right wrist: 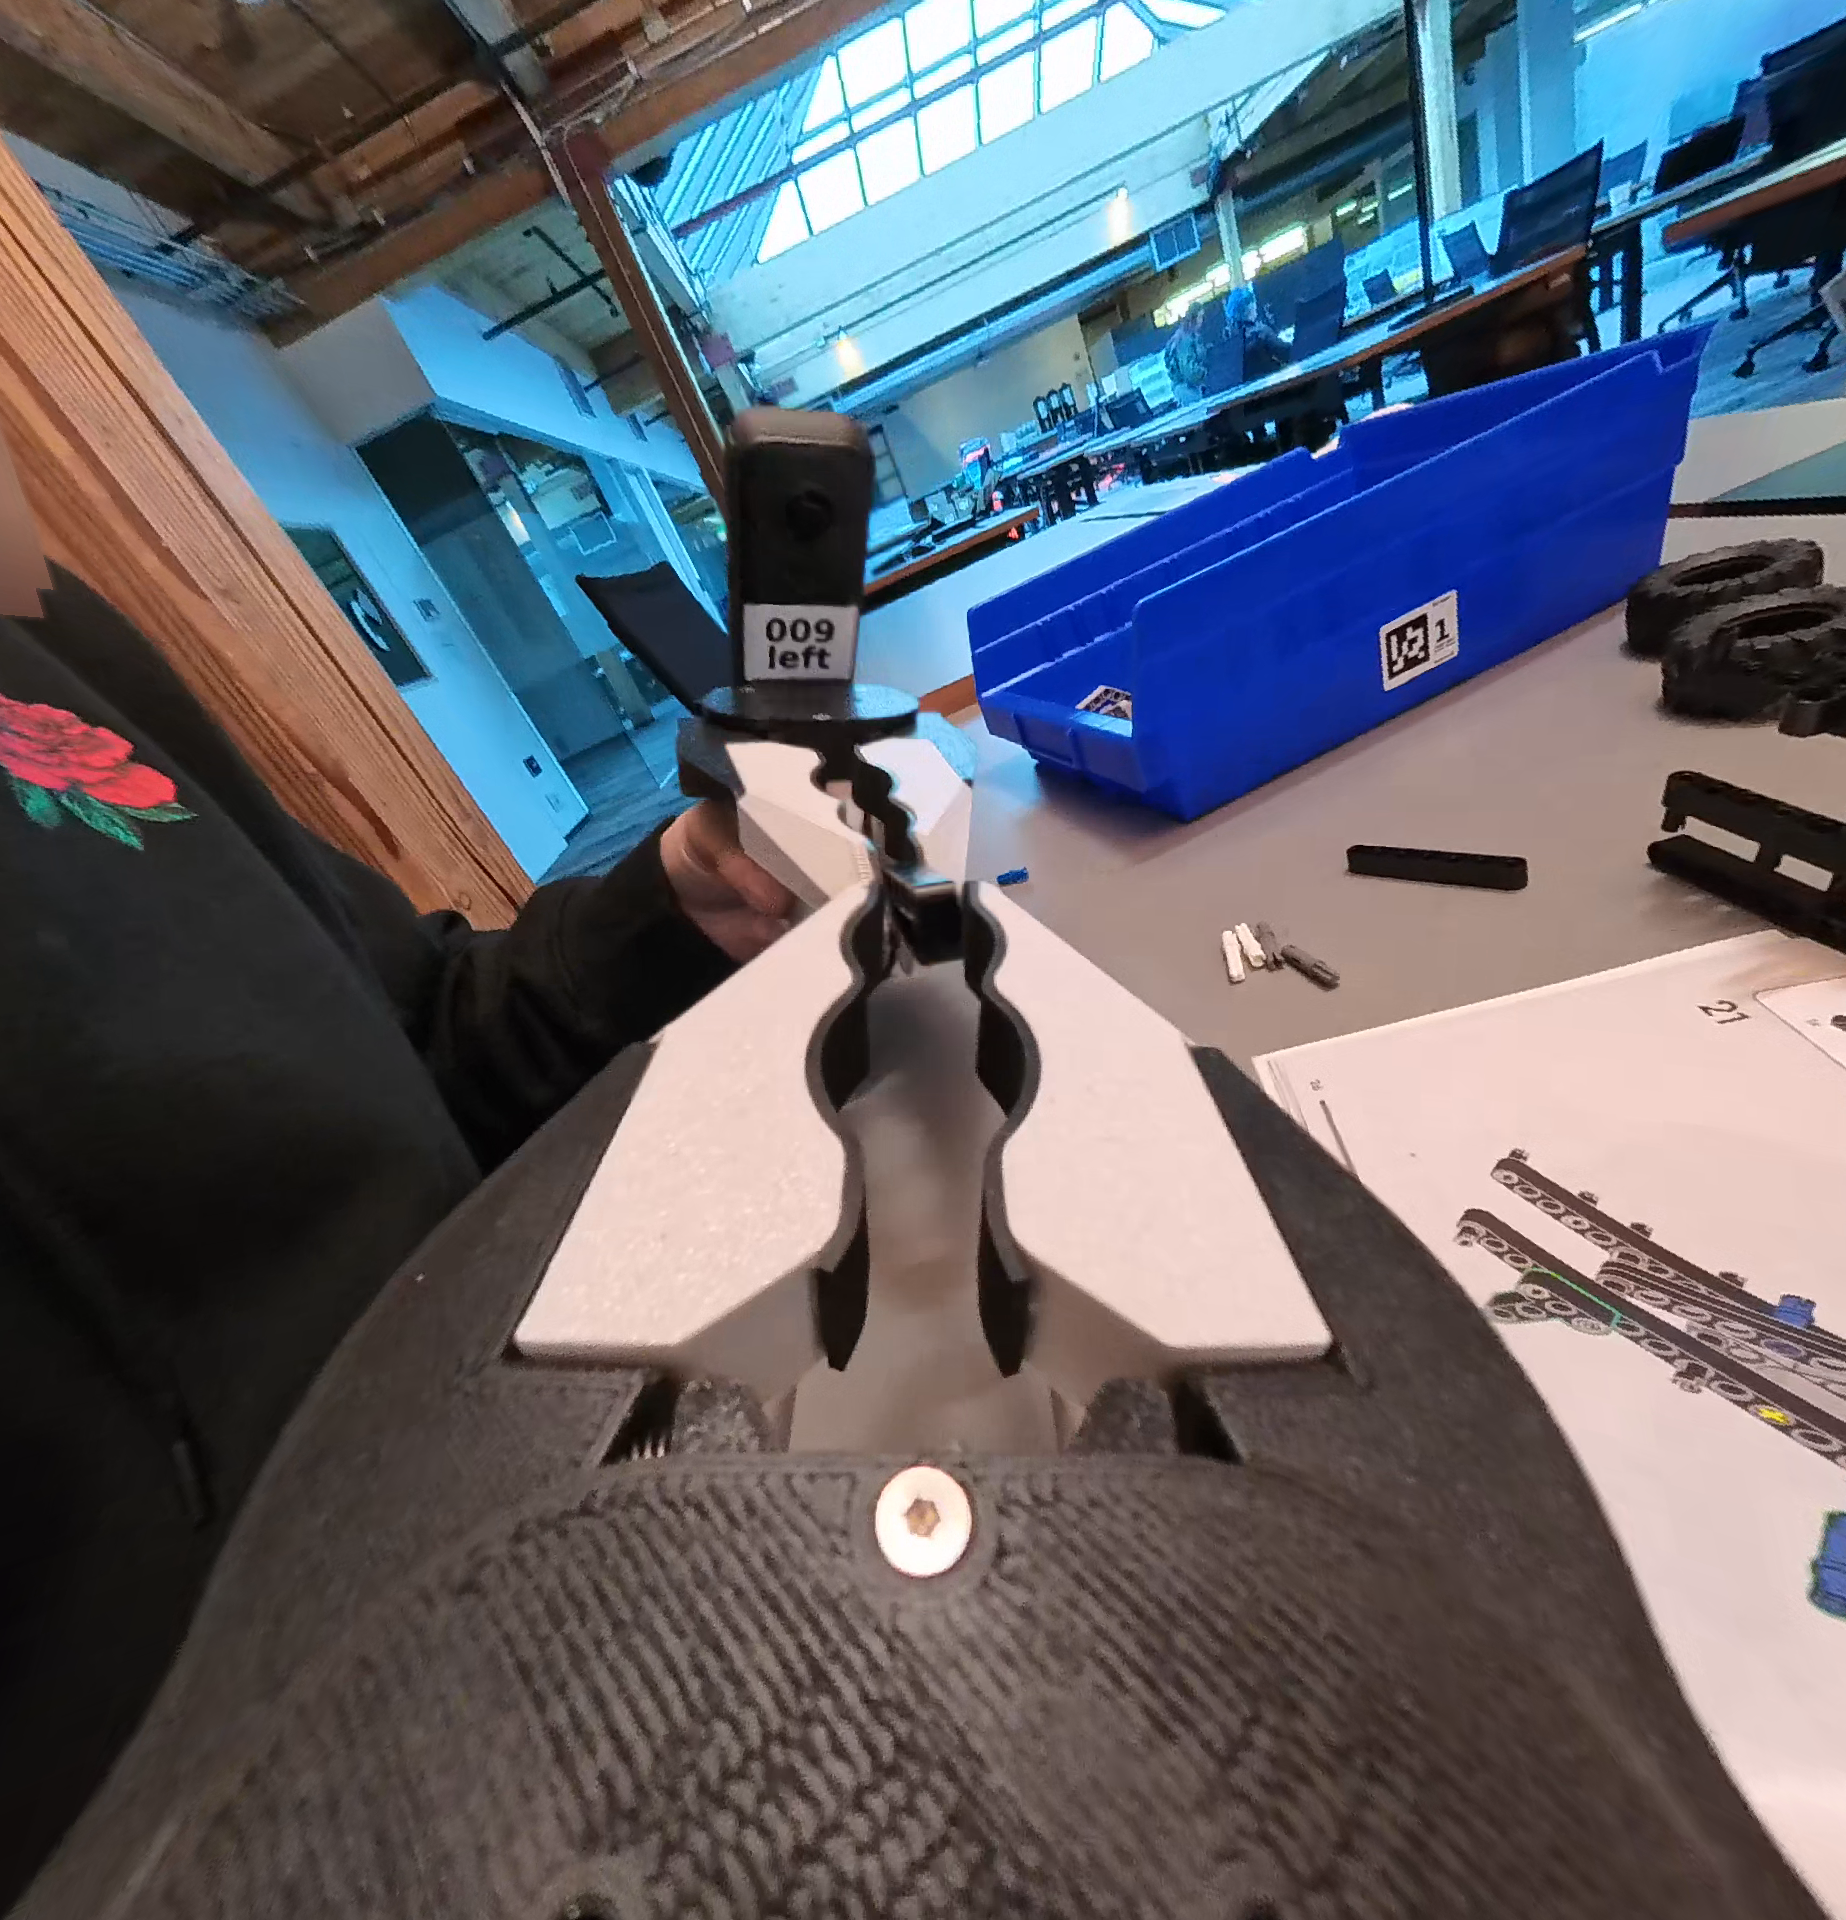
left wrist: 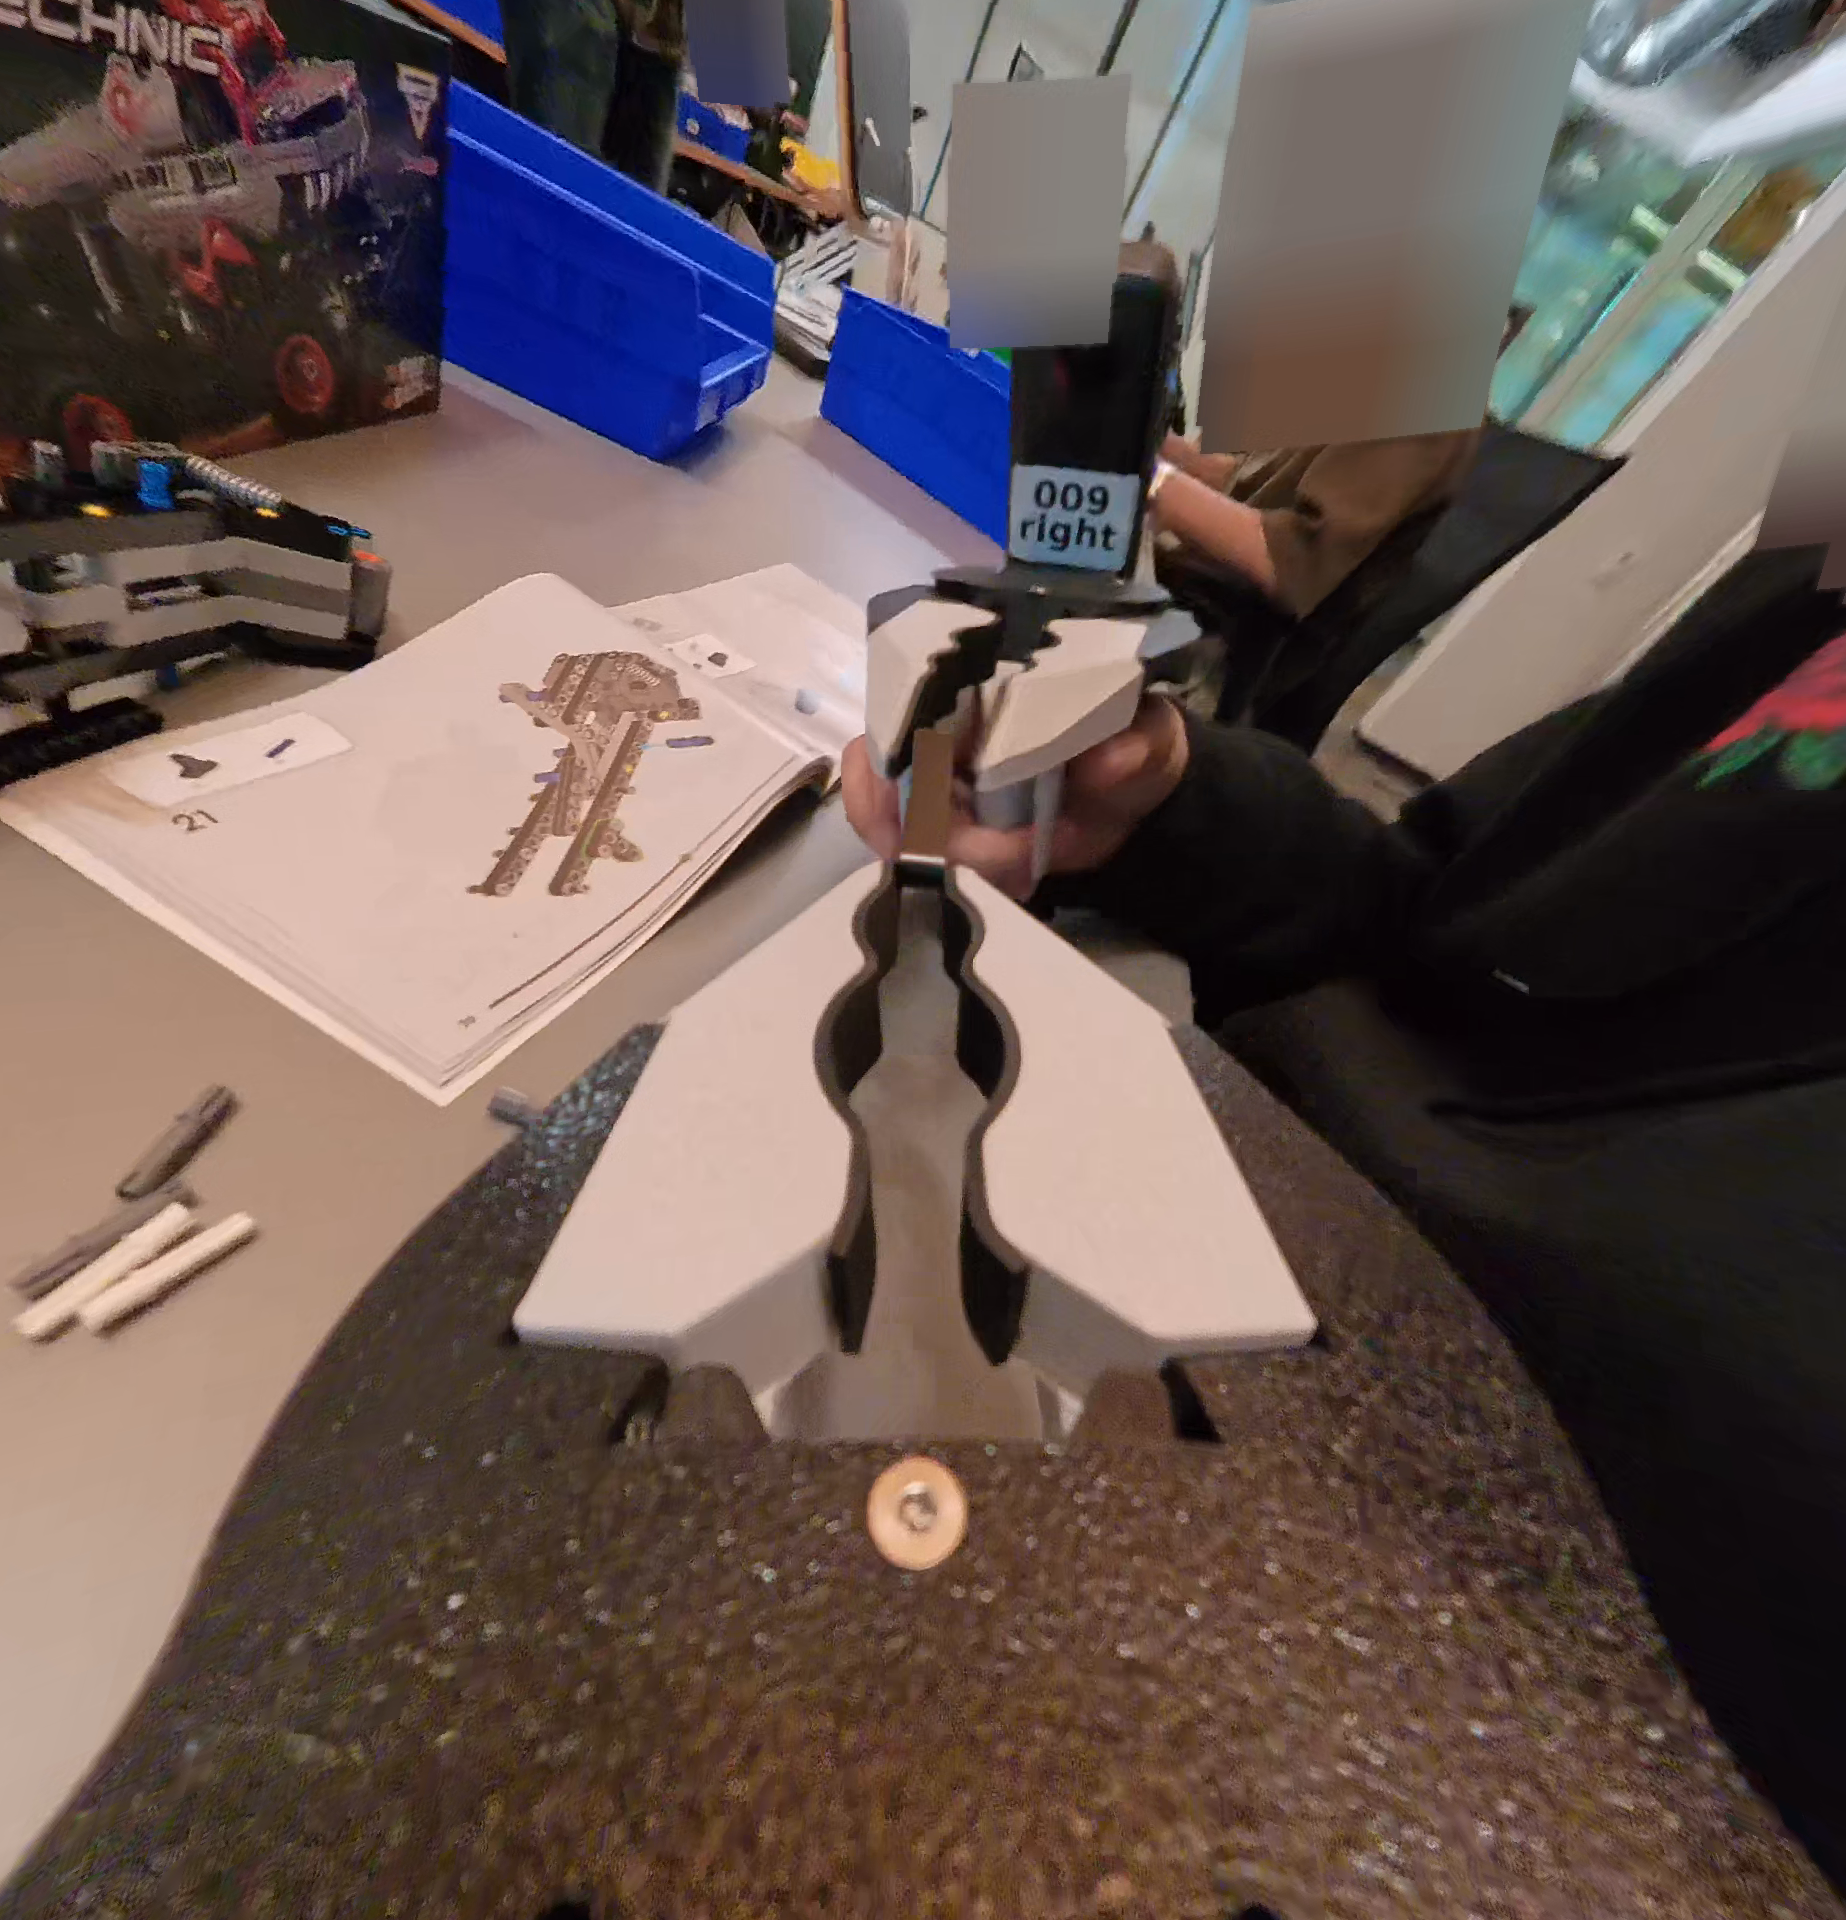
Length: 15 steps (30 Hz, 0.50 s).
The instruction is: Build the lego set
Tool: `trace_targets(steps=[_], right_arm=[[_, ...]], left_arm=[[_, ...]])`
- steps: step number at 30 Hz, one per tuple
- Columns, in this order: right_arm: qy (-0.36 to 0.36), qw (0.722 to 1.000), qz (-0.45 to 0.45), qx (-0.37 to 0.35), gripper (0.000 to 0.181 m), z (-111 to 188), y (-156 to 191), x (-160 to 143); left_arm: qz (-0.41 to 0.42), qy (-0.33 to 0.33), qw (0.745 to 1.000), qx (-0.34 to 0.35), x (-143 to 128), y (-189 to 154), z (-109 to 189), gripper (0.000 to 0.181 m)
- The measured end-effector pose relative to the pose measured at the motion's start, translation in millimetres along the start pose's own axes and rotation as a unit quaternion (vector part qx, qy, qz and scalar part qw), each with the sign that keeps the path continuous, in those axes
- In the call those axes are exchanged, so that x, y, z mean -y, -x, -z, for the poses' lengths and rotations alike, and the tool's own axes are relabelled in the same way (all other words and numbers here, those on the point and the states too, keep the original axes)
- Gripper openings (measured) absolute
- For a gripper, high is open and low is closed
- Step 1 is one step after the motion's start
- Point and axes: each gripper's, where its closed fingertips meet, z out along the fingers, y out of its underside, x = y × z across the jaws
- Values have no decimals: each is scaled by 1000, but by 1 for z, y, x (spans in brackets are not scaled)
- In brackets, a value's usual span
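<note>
My two grippers face each other tip to tip above the table's near edge, each held by a hand in a black sleeve. In the right wrist view, my right gripper (right wrist: 920, 909) is shut on a small black lego piece (right wrist: 927, 923) at its fingertips. The left gripper (right wrist: 898, 857) meets that piece from the far side with its jaws nearly together. In the left wrist view, my left gripper (left wrist: 919, 883) is closed on a small black piece (left wrist: 919, 871) at its tips. The right gripper (left wrist: 924, 774) points down at it. Whether it is one piece or two joined is hidden.
The open instruction booklet (left wrist: 431, 810) (right wrist: 1625, 1195) lies on the grey table. A part-built grey and black model (left wrist: 150, 603) and the set's box (left wrist: 202, 208) stand far left. Also there: blue bins (left wrist: 607, 291) (right wrist: 1314, 623), loose pins (left wrist: 129, 1247) (right wrist: 1272, 951), a black beam (right wrist: 1436, 865), tyres (right wrist: 1750, 623). Left and right tips are no more than a few centimetres apart. From either gripper's tips it is about 20 centimetres to the black beam (right wrist: 1436, 865).
</note>
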Motion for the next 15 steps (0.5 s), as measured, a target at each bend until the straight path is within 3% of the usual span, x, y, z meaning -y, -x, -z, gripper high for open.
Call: trace_targets(steps=[5, 9, 15], right_arm=[[15, 1000, 16, 13, 6, -5, 5, -4], [15, 999, 25, 23, 5, -11, 12, -5], [49, 998, 37, 17, 7, -16, 12, -15]], left_arm=[[-56, 1, 998, 7, -1, -2, 6, 7], [-62, -34, 997, -3, 6, -6, 8, 9], [-75, -4, 997, -12, -4, -6, 12, 6]])
